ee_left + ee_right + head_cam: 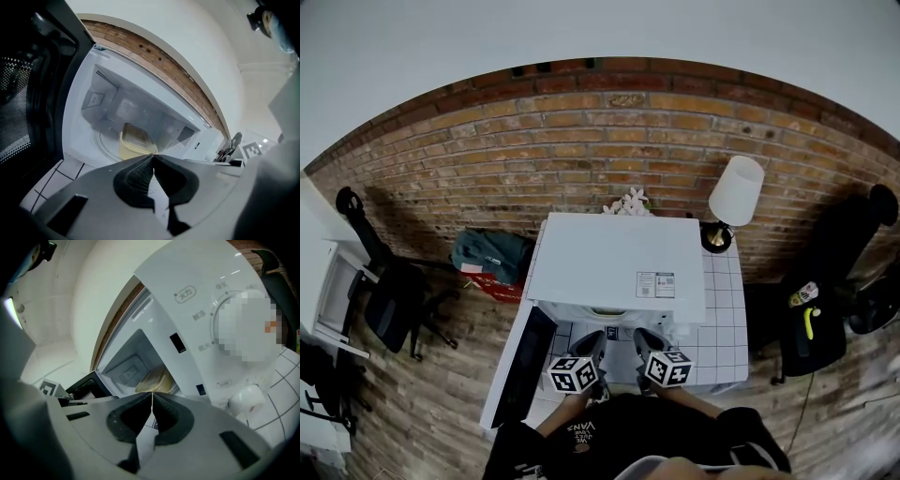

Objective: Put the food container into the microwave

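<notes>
A white microwave (619, 262) stands on a tiled table with its door (520, 367) swung open to the left. Inside its cavity sits the pale yellow food container (133, 139), on the turntable; the same food container (154, 380) shows partly past the door frame in the right gripper view. My left gripper (153, 156) is shut and empty just outside the opening. My right gripper (152, 393) is shut and empty too, in front of the control panel side. Both grippers (619, 361) sit side by side below the microwave in the head view.
The microwave's control panel with a dial (241, 326) is at the right. A white lamp (733, 197) stands on the tiled table (722, 319). Black chairs (389, 291) stand at left and right on the wooden floor, a green bag (492, 253) by the brick wall.
</notes>
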### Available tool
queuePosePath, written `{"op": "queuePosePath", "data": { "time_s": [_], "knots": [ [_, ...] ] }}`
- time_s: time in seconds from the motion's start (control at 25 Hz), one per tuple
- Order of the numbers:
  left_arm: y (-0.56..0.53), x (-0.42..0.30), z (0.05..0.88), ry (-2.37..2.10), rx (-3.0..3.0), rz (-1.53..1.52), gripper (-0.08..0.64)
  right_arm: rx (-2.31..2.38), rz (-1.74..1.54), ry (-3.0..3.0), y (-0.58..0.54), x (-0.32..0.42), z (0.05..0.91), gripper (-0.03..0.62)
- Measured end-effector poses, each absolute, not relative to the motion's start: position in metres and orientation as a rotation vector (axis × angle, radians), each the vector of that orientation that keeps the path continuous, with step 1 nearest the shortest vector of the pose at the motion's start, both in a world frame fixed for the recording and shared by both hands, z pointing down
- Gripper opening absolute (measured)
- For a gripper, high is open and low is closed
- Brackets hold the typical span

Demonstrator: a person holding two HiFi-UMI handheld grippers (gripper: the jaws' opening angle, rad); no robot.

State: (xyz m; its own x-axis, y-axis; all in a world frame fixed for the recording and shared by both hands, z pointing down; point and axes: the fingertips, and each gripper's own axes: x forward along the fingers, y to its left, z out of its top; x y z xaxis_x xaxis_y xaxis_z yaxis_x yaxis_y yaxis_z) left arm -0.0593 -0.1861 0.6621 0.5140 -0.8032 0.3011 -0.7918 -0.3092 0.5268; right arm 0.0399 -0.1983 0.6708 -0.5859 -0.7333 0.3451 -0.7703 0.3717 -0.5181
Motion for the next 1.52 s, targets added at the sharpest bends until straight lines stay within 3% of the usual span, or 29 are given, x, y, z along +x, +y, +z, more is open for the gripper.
{"op": "queuePosePath", "data": {
  "time_s": [1.04, 1.52],
  "knots": [
    [-0.125, -0.027, 0.654, -1.452, 2.066, -0.116, 0.012, 1.195, 0.943, -2.634, -0.151, 0.07, 0.664, 0.009],
    [-0.118, -0.034, 0.642, -1.366, 2.184, -0.077, 0.011, 1.327, 0.928, -2.617, -0.138, 0.064, 0.655, 0.009]
  ]
}}
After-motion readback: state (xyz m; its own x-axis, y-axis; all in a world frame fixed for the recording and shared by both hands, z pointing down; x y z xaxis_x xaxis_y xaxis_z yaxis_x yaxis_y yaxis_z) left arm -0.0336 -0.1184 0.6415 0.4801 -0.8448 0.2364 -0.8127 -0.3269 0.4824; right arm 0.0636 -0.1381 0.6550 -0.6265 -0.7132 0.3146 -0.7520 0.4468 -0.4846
